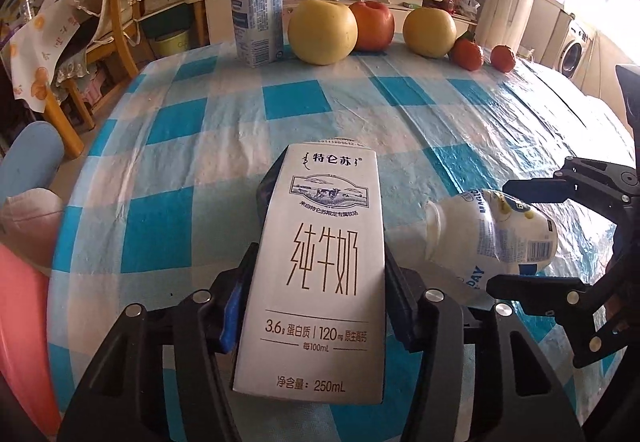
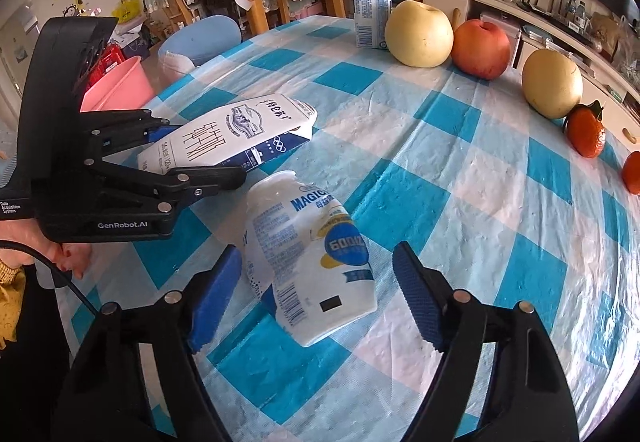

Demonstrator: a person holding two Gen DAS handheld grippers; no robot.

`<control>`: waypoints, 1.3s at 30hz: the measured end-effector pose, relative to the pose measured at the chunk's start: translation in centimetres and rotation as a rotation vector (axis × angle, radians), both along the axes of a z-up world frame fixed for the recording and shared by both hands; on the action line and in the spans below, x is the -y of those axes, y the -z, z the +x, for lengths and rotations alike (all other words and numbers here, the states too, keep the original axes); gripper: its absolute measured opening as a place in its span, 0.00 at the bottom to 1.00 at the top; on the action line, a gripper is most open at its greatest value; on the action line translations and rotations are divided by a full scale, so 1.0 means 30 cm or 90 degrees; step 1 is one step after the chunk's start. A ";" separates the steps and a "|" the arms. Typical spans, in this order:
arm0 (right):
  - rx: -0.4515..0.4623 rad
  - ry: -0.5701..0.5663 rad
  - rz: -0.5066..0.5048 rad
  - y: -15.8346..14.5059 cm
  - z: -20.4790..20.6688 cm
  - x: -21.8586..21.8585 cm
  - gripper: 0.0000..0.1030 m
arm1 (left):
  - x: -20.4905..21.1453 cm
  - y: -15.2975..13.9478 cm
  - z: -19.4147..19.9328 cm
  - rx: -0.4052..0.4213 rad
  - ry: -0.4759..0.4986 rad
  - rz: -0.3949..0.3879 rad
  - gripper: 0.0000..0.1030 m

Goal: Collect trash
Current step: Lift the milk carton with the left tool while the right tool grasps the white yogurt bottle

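Note:
A white milk carton (image 1: 316, 242) lies flat on the blue-and-white checked tablecloth (image 1: 224, 145). My left gripper (image 1: 316, 282) is shut on it, a pad pressing each long side. The right wrist view shows the same grip on the carton (image 2: 232, 129) by the left gripper (image 2: 204, 151). To its right lies a crumpled white yoghurt bottle (image 2: 304, 250) on its side, mouth pointing away. My right gripper (image 2: 316, 254) straddles that bottle, open, with a gap at each blue pad. From the left wrist view, the bottle (image 1: 472, 238) sits between the right gripper's (image 1: 500, 238) fingers.
At the table's far edge stand an upright white capped bottle (image 2: 372, 1), two yellow pears (image 2: 420, 33), a red apple (image 2: 480, 49) and two tangerines (image 2: 586, 129). A pink bin (image 2: 120, 85) and a blue bin (image 2: 200, 37) sit beside the table on the left, with wooden chairs behind.

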State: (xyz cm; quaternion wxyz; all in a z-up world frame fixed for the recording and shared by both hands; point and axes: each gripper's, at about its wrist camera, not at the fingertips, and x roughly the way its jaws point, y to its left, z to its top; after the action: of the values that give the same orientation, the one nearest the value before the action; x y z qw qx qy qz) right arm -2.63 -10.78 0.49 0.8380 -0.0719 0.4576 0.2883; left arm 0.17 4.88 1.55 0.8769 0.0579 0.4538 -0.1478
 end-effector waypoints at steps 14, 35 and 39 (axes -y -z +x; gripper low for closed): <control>0.012 0.003 -0.008 0.009 -0.002 -0.002 0.61 | -0.049 -0.014 0.004 -0.004 -0.037 -0.033 0.55; 0.088 0.044 -0.018 -0.031 -0.037 -0.038 0.43 | -0.160 -0.178 -0.040 0.105 -0.131 0.007 0.56; 0.069 0.038 0.003 -0.017 -0.039 -0.052 0.69 | -0.181 -0.180 -0.038 0.105 -0.144 0.010 0.56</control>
State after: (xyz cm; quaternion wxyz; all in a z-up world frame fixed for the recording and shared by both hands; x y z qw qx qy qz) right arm -3.80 -9.23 1.00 0.8701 -0.0721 0.4125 0.2599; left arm -0.97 10.31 6.96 0.9218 0.0249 0.3849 -0.0392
